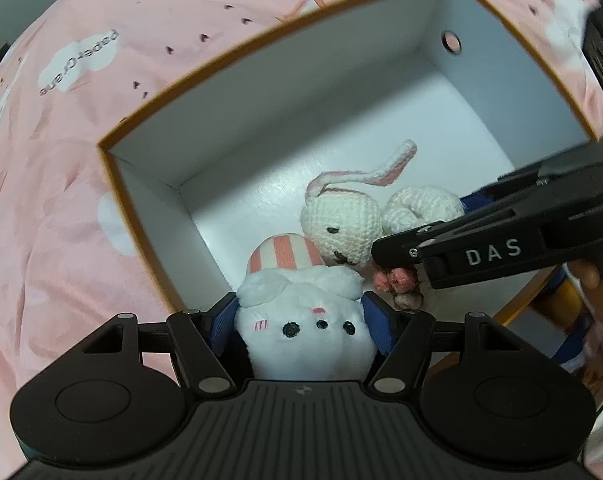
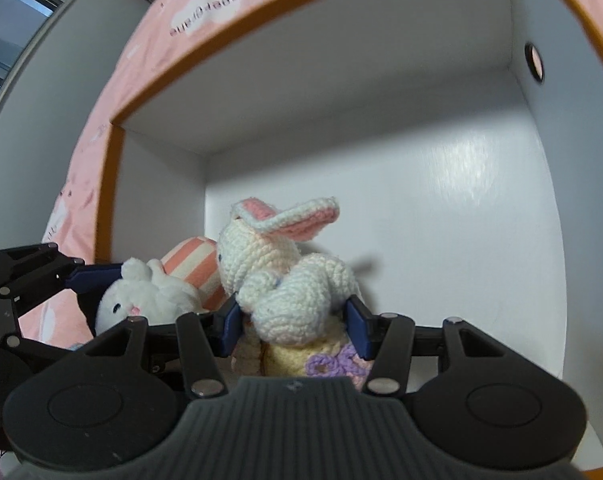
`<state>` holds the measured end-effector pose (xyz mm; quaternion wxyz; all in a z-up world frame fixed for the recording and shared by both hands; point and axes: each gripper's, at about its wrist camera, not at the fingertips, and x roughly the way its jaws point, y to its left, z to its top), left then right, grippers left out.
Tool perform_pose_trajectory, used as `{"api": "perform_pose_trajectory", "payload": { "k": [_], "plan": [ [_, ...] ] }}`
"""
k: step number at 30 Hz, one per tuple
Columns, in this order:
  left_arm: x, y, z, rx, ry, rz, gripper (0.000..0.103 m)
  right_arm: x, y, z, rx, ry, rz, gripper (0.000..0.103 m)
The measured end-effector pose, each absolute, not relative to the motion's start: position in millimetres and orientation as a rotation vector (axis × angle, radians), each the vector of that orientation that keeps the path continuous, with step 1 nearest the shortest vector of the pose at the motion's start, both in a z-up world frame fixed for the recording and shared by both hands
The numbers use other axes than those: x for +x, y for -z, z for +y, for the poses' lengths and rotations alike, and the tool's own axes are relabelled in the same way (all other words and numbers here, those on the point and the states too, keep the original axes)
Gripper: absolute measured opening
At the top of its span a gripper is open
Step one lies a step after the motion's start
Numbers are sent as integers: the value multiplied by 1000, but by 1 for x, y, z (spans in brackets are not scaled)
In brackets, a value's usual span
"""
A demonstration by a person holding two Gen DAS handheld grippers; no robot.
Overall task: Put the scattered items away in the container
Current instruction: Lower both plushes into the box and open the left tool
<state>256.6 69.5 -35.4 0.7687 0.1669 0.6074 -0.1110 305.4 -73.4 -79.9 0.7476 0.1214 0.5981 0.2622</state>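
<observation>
Two soft toys are seen low inside the open white-walled cardboard box with an orange rim (image 1: 149, 184), which rests on a pink printed bedcover (image 1: 61, 128).

The white plush bunny with black dot eyes and a pink-and-white striped cap (image 1: 305, 320) is gripped at the box's near-left corner. In the left wrist view its face is turned toward the camera and its long axis runs away from the lens, cap end toward the box floor. Its lower body is hidden behind the gripper housing.

The cream crocheted rabbit with pink-lined ears (image 2: 289, 276) is positioned just beside it, touching the striped cap. In the left wrist view its head points toward the plush bunny, its body extends rightward, and one long ear trails across the floor toward the far wall. Its feet, and a yellow and lilac crocheted part below, are cut off by the gripper; whether that part belongs to the rabbit cannot be told.

The left gripper (image 1: 305, 316) is held wide, both blue pads pressed against the plush bunny's head: grasping it. The right gripper (image 2: 293, 320) is held about half open, blue pads closed against the crocheted rabbit's body: grasping it. In the left wrist view the right gripper's black finger crosses over the rabbit's body. A hand is partly seen at the right edge, blurred.
</observation>
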Motion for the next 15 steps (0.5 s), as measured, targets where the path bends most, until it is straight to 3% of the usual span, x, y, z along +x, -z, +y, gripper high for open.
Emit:
{"api": "perform_pose_trajectory", "payload": {
  "k": [8,15],
  "plan": [
    [267,54,61,357,226,1369,77,310,78,-81,214,-590,1322,60],
    [261,54,57,447,195,1289,76,311,68,-86,127,-617,1312,65]
  ]
}}
